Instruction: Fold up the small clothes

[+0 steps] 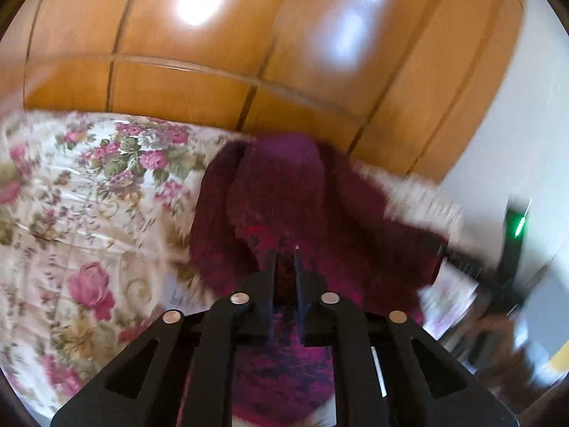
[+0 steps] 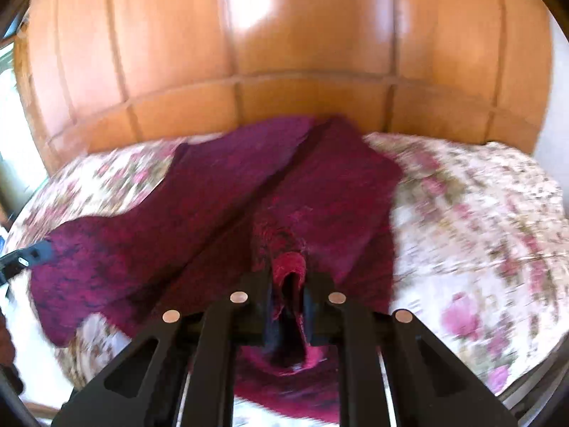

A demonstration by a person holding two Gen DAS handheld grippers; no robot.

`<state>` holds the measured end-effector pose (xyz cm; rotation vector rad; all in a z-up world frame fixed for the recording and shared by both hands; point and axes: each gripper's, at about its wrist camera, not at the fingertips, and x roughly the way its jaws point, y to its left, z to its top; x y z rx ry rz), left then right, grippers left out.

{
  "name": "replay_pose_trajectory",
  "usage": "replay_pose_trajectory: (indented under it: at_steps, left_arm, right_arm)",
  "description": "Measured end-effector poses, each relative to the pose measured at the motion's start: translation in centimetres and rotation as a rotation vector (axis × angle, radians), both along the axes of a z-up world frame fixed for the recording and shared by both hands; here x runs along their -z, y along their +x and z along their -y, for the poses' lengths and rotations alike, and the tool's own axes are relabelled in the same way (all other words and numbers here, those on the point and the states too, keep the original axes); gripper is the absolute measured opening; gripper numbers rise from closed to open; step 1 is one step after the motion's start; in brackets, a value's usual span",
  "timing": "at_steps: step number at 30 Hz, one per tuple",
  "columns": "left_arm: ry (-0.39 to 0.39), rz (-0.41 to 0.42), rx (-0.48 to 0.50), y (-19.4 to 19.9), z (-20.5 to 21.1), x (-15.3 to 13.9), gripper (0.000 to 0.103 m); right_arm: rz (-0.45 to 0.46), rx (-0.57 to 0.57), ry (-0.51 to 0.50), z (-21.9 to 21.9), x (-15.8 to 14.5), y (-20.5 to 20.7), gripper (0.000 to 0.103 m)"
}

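A dark magenta knitted garment [image 1: 284,192] lies over a floral bedspread [image 1: 89,195]. My left gripper [image 1: 285,254] is shut on a fold of it, with cloth pinched between the narrow jaws. In the right wrist view the same garment [image 2: 199,206] spreads left and away, creased down its middle. My right gripper [image 2: 290,274] is shut on a bunched red-magenta edge of it. The left gripper's black tip [image 2: 32,254] shows at the garment's far left corner. Both views are motion-blurred.
A glossy wooden wardrobe [image 1: 249,53] stands right behind the bed [image 2: 480,213]. A white wall and a dark device with a green light [image 1: 517,227] are at the right of the left wrist view. A bright window [image 2: 10,135] is at the left.
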<state>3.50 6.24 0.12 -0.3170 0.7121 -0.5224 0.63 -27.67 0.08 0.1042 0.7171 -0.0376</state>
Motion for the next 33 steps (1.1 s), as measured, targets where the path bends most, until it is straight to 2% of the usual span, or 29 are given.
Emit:
replay_pose_trajectory:
  at_steps: [3, 4, 7, 14, 17, 19, 23, 25, 26, 27, 28, 29, 30, 32, 33]
  left_arm:
    - [-0.125, -0.02, -0.051, 2.8, -2.0, -1.1, 0.006]
    - [-0.145, -0.025, -0.07, 3.9, -2.6, -1.4, 0.005]
    - [-0.144, -0.037, -0.136, 7.2, -3.9, -1.9, 0.005]
    - [-0.052, -0.084, -0.395, 16.2, -9.2, -1.6, 0.0]
    - [0.037, -0.121, -0.501, 20.0, -11.4, -0.9, 0.0]
    - [0.142, -0.142, -0.579, 22.3, -12.3, -0.4, 0.0]
    - [0.244, -0.225, -0.72, 25.4, -15.1, 1.5, 0.0]
    - [0.253, -0.251, -0.753, 25.9, -16.3, 1.8, 0.0]
    - [0.244, -0.258, -0.761, 25.8, -16.6, 1.9, 0.0]
    - [0.242, -0.258, -0.763, 25.7, -16.7, 1.9, 0.004]
    - [0.238, -0.251, -0.751, 25.2, -16.6, 1.8, 0.023]
    - [0.231, -0.243, -0.743, 24.6, -16.2, 1.7, 0.051]
    - [0.211, -0.208, -0.727, 23.4, -15.6, 1.5, 0.059]
    - [0.174, -0.152, -0.646, 21.8, -14.2, 1.5, 0.061]
    - [0.149, -0.146, -0.561, 20.8, -13.2, 1.7, 0.061]
  right_arm:
    - [0.015, 0.115, -0.002, 4.4, -0.9, 0.9, 0.011]
    - [0.018, 0.157, 0.006, 6.2, -1.0, 1.3, 0.011]
    - [0.006, 0.275, 0.011, 10.9, -0.8, 2.7, 0.011]
    - [-0.099, 0.52, 0.013, 21.9, 1.2, 6.3, 0.011]
    - [-0.16, 0.604, -0.015, 24.9, 2.7, 7.7, 0.011]
    - [-0.202, 0.659, -0.056, 26.6, 3.8, 8.3, 0.011]
    - [-0.266, 0.754, -0.088, 30.3, 5.3, 8.3, 0.011]
    - [-0.285, 0.776, -0.1, 31.2, 5.5, 8.0, 0.014]
    - [-0.281, 0.772, -0.11, 31.2, 5.4, 7.8, 0.02]
    - [-0.272, 0.768, -0.121, 31.1, 5.2, 7.6, 0.034]
    - [-0.259, 0.759, -0.126, 30.7, 4.9, 7.3, 0.044]
    - [-0.246, 0.751, -0.125, 30.3, 4.7, 7.1, 0.059]
    - [-0.23, 0.735, -0.131, 29.5, 4.3, 6.8, 0.064]
    - [-0.21, 0.684, -0.132, 27.6, 3.8, 6.3, 0.069]
    - [-0.195, 0.64, -0.099, 26.1, 3.6, 5.6, 0.071]
